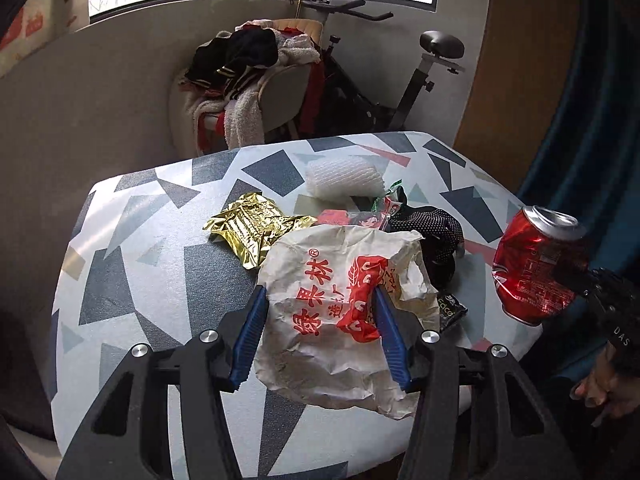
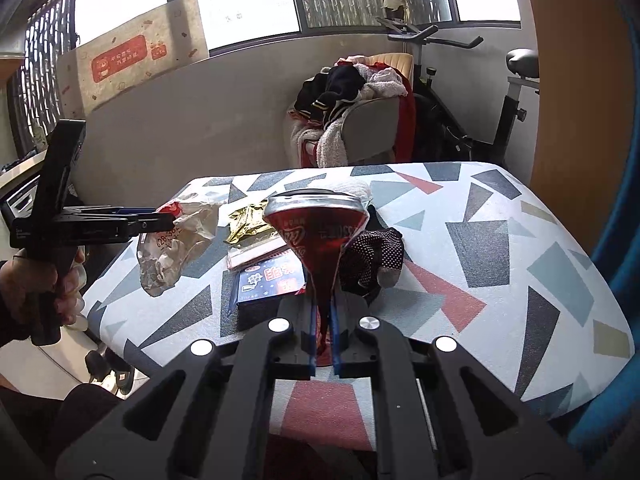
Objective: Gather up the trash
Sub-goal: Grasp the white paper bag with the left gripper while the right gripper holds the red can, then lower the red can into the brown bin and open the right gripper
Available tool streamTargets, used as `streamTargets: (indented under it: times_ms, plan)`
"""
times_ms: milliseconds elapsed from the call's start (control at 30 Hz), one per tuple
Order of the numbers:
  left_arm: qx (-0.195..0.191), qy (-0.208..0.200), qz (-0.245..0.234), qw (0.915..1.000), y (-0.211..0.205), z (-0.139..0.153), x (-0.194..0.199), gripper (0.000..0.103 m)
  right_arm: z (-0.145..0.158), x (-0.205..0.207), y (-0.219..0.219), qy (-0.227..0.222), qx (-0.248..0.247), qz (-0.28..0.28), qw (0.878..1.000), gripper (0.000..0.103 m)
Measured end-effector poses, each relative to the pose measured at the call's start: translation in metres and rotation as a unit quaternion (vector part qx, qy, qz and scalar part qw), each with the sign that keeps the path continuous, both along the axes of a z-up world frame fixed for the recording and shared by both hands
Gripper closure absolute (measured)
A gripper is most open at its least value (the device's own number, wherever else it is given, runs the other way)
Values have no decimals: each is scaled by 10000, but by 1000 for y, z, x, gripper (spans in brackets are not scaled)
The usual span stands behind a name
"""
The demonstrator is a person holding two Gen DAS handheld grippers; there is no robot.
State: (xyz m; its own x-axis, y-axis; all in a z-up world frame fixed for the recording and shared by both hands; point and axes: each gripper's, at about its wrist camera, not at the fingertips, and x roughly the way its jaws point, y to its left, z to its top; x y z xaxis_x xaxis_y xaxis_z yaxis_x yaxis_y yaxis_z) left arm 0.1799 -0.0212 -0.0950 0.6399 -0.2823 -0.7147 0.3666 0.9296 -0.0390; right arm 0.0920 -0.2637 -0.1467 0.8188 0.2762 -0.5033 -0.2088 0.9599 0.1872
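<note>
My left gripper (image 1: 320, 312) is shut on a crumpled white paper bag (image 1: 328, 320) with red print and holds it above the patterned table (image 1: 140, 280). In the right wrist view the left gripper (image 2: 168, 222) holds the bag (image 2: 176, 240) at the table's left edge. My right gripper (image 2: 324, 316) is shut on a crushed red soda can (image 2: 316, 240), squeezed flat at its base; the can (image 1: 536, 264) shows at the right in the left wrist view. On the table lie a gold foil wrapper (image 1: 256, 228), a white foam net (image 1: 344, 180), a black dotted cloth (image 1: 436, 232) and a blue-red packet (image 2: 268, 280).
A chair piled with clothes (image 1: 256, 92) and an exercise bike (image 1: 400, 92) stand behind the table. A small black sachet (image 1: 450, 308) lies near the bag. A cardboard box (image 2: 136, 64) leans at the window. A blue curtain (image 1: 592, 140) hangs at the right.
</note>
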Motion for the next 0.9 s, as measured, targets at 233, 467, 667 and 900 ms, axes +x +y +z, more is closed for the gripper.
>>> streamTargets:
  times_ms: [233,467,667,900]
  plan:
    - [184,40,-400,9990,-15,-31,-81,51,2,-26,7,-6,-108,95,9999,94]
    - [235,156,-752,9968,-32,-60,-132,48,-10,-50,10,138,-165,131,9997,94]
    - [168,-65,-768,9969,-34,-61,-157,19,-22,-65,15,277,-198,255,9991,94]
    - [40,-547,-76,9985,-3,-48,-181,12,-56,-79,43,618,-112,721,9954,94]
